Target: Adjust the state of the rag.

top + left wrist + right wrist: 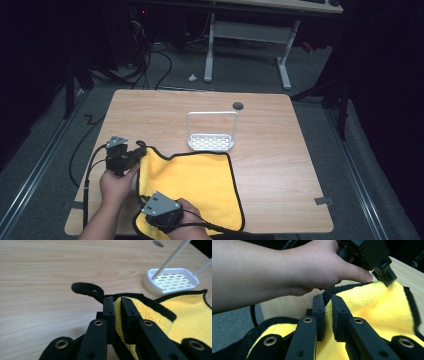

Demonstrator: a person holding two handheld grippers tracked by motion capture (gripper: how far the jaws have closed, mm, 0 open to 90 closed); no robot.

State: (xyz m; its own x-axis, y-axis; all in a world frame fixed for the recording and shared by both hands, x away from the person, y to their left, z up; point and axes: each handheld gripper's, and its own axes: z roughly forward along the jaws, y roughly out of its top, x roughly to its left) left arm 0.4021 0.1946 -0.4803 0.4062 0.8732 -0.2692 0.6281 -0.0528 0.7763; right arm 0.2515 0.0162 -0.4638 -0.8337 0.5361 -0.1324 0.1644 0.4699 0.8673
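I have the left claw (118, 305) clamped on the far left corner of the yellow cloth (192, 185); in the left gripper view the two jaws stand close together with a fold of yellow pile and its black edging pinched between them. Just ahead of that claw's tips the cloth's black hanging loop (86, 288) lies flat on the table (270, 150). Farther ahead and to its right stands the white soap dish (172, 280) with a perforated floor and a tall wire handle, just beyond the cloth's far edge.

The right claw (328, 306) is likewise clamped on the cloth, at the near left edge; its jaws are nearly together with yellow fabric caught between them. Ahead of this claw, in its own view, I see my left hand (294, 267) gripping the other tool, whose tip bites the raised corner. Between the two claws the cloth's left edge is lifted a little off the table, while the rest spreads flat to the right of both claws. In the high view, both hands sit at the near left part of the table, the left claw beyond the right one.
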